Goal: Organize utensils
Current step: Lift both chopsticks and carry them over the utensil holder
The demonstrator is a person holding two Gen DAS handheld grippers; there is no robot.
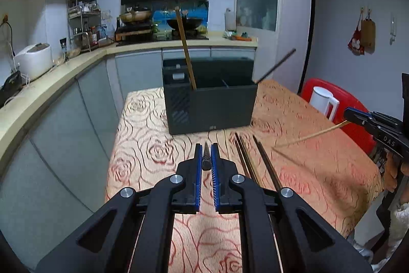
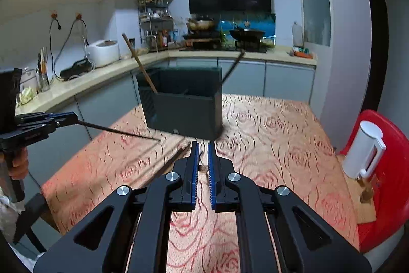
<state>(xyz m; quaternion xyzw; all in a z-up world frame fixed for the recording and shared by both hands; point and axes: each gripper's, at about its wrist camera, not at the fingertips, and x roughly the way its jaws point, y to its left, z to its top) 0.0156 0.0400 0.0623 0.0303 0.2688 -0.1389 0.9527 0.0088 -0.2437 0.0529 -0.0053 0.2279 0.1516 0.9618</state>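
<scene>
Left hand-held gripper (image 1: 205, 152) pinches a dark chopstick (image 2: 117, 131); right hand-held gripper (image 2: 202, 152) pinches a pale chopstick (image 1: 310, 137). The holder (image 1: 212, 104) stands mid-frame on the tabletop (image 1: 319, 160), loose chopsticks (image 1: 258, 165) below it.

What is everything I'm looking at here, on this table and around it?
Tablecloth: one, orange with roses, centre.
Organizer box: one, black, far end of tablecloth.
Brown chopstick: one, leaning in box's left part.
Black chopstick: one, leaning at box's right end.
Loose chopsticks: about three, dark, lying on tablecloth.
Chair: one, red, right of tablecloth.
Jug: one, white, on chair.
Left gripper: one, black, jaws shut on held dark chopstick.
Right gripper: one, black, jaws shut on pale chopstick.
</scene>
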